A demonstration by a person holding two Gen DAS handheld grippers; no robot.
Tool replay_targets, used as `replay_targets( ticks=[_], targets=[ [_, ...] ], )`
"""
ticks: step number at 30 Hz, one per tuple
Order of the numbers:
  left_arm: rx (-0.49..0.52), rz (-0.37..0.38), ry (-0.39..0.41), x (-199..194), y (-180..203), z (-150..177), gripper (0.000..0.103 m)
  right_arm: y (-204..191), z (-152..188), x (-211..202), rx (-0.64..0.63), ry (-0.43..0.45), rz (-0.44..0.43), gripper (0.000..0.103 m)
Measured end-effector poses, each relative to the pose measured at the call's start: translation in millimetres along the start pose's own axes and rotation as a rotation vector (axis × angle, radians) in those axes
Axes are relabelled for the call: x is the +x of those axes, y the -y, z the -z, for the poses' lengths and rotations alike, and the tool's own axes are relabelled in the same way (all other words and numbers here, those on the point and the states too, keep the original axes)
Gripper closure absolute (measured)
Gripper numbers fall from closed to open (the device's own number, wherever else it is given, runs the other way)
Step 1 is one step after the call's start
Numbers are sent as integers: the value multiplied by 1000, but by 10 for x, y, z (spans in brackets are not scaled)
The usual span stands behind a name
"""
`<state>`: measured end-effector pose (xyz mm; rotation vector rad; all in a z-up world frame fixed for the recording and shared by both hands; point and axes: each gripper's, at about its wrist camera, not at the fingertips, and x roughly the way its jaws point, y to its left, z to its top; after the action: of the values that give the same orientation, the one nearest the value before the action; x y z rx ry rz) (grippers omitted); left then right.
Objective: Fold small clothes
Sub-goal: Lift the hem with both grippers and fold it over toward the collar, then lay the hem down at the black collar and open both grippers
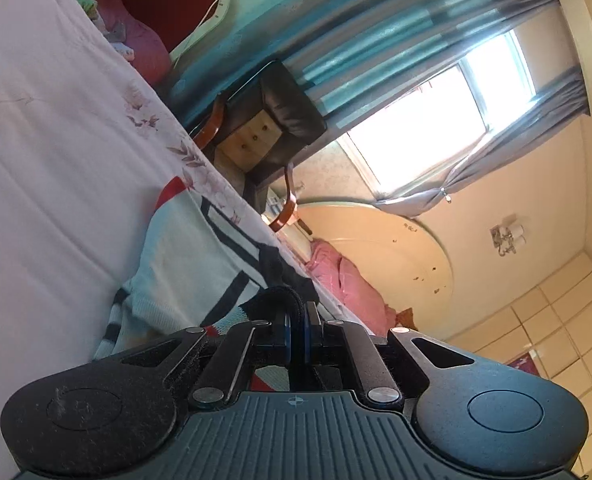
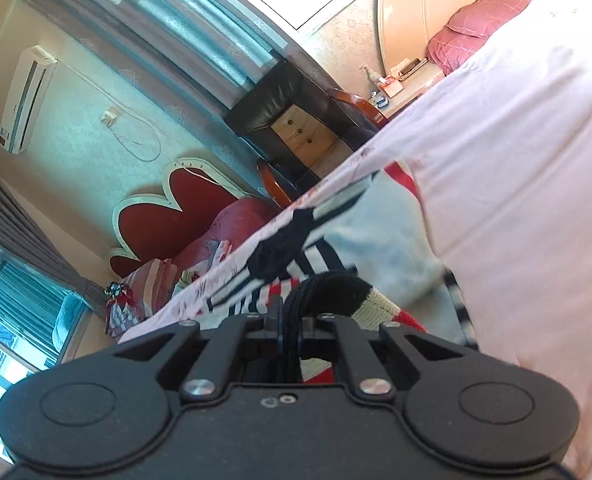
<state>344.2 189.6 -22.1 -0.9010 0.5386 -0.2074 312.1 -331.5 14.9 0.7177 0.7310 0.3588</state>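
Observation:
A small knitted sweater (image 1: 192,256), pale blue with navy and red stripes, lies spread on the pink bed sheet (image 1: 36,160). My left gripper (image 1: 296,320) is shut on the sweater's dark ribbed edge, which bulges out above the blue pads. In the right wrist view the same sweater (image 2: 376,236) stretches away from the camera. My right gripper (image 2: 290,320) is shut on another dark ribbed edge of it, beside a cream and red knit band. Both views are tilted steeply.
The bed sheet (image 2: 516,160) has a floral border along its edge. Beyond it stand a dark armchair (image 1: 288,112), a wooden drawer unit (image 2: 300,136), a red headboard (image 2: 164,208), pink pillows (image 1: 348,284) and curtains by a bright window (image 1: 436,120).

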Motion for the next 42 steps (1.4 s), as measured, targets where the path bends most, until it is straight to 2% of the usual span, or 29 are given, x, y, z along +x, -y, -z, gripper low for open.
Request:
replay_targets(
  ticks=[6,13,16,17,18,20,21,22,23,24,25,26,27,32,34,36,37,38,39,42],
  targets=[
    [2,-88,-31,752,-116,-324,97,244,-447,792,55,-40,9,96],
    [20,-207,-103,1572,-326,-486,97,666,-674,1603,141,-115,23,96],
    [42,-189,-72,1741,-384,-531,97,813,-726,1851,153,-120,30,91],
    [46,-183,-55,1767,-394,-551,94,835,-737,1900,136,-106,33,85],
    [55,-183,-30,1774,-391,-562,61,848,-756,1933,112,-86,34,78],
    [65,-190,61,1721,-387,-573,6,869,-780,1951,83,-45,10,66],
    [85,-175,84,1696,-375,-583,7,864,-789,1950,69,-28,-1,61],
    [108,-169,71,1715,-365,-615,10,843,-796,1933,49,-8,1,57],
    [143,-183,51,1749,-342,-641,25,810,-812,1885,26,19,1,48],
    [189,-197,22,1794,-310,-656,37,784,-814,1856,5,35,-4,47],
    [253,-217,-22,1874,-270,-674,41,756,-825,1839,-18,43,-10,48],
    [306,-235,-57,1944,-233,-673,50,730,-843,1847,-49,37,-4,49],
    [357,-253,-91,2011,-191,-663,54,697,-850,1865,-81,25,10,52],
    [576,-342,-230,2296,-10,-512,55,499,-818,2099,-283,-96,109,59],
    [648,-362,-247,2340,53,-446,76,401,-769,2176,-362,-122,167,63],
    [691,-378,-238,2330,120,-401,92,299,-715,2213,-430,-131,207,68],
    [708,-381,-228,2311,154,-375,96,249,-683,2236,-466,-137,232,72],
    [722,-378,-219,2294,178,-352,98,193,-640,2265,-510,-147,257,90],
    [735,-380,-205,2274,195,-329,99,177,-620,2290,-537,-165,267,96],
    [755,-364,-116,2127,266,-286,99,138,-582,2234,-579,-127,290,97]
  ],
)
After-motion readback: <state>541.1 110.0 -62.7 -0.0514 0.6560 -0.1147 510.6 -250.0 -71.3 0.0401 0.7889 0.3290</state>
